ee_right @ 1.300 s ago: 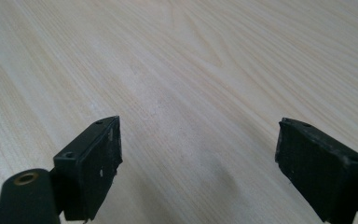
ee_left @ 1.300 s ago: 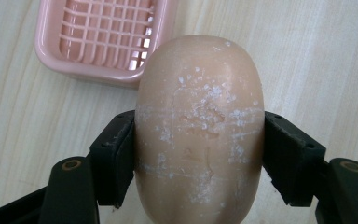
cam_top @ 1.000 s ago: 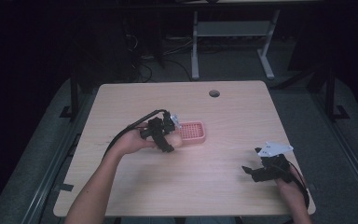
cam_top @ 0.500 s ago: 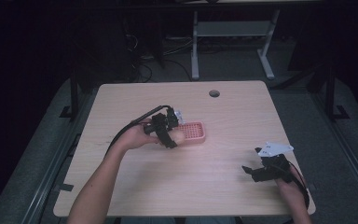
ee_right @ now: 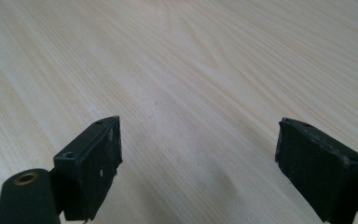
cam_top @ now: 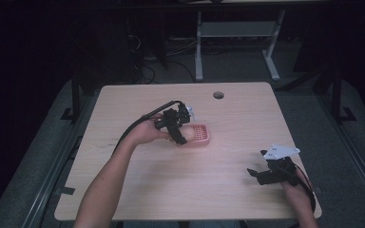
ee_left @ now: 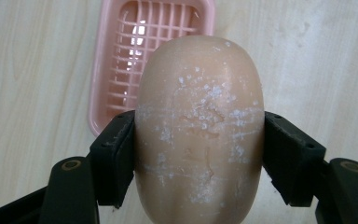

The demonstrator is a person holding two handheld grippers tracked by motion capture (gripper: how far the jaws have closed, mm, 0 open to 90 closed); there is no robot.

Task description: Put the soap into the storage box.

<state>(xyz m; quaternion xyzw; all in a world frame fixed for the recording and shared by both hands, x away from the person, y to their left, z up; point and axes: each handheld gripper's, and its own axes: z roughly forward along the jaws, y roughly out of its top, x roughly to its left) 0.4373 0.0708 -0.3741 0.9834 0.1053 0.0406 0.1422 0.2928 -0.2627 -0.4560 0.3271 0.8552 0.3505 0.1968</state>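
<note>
Since a second ago the left gripper (cam_top: 183,135) has edged rightward with its load, so that it now hangs over the near-left end of the pink soap dish (cam_top: 200,134); the right gripper (cam_top: 256,174) has stayed where it was at the near right of the table.

From the left gripper view, the bar of soap (ee_left: 199,126), a tan oval flecked with white, sits squarely between the two black jaws, which press on its flanks, one on each side. Its rounded far end overlaps the near right part of the dish's (ee_left: 116,70) slatted grid. Whether the soap touches the dish or is held just above it cannot be told.

From its own view, the right gripper (ee_right: 198,158) has its jaws spread wide, with nothing between them but bare wood; in the high view it sits low by the table's near right edge.

Under both is the table (cam_top: 228,199), pale wood-grain with rounded corners and a round cable hole (cam_top: 218,95) near its far edge. Around it the room is dark, with grey floor and the white legs of another desk (cam_top: 198,57) beyond.
</note>
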